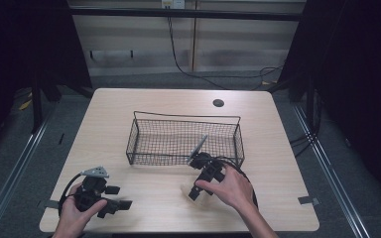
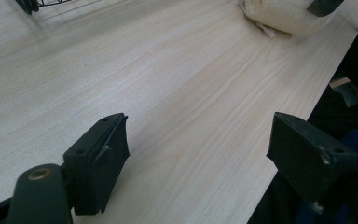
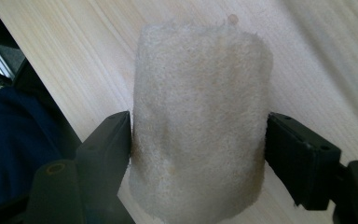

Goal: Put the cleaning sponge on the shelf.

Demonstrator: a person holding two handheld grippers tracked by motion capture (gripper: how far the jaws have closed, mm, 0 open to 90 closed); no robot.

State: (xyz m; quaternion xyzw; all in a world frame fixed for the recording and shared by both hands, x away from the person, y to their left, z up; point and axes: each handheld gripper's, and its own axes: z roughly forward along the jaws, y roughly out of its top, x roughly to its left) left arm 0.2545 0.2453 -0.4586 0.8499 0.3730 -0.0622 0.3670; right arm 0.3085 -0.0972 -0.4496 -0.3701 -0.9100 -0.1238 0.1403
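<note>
Rolled beige cloth (image 3: pixel 198 126) lies near the table (image 1: pixel 144 104) front edge, at 5 o'clock from the wire basket (image 1: pixel 136 131). Right gripper (image 3: pixel 198 154) jaws clamp its flanks, seemingly lightly. Left gripper (image 2: pixel 198 154) idle, jaws wide apart. Risk: soft roll slips or unrolls during lifting.

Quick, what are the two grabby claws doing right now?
Left gripper: open, holding nothing, over the bare table.
Right gripper: shut on the beige fuzzy cloth roll, its jaws pressing both sides.
</note>
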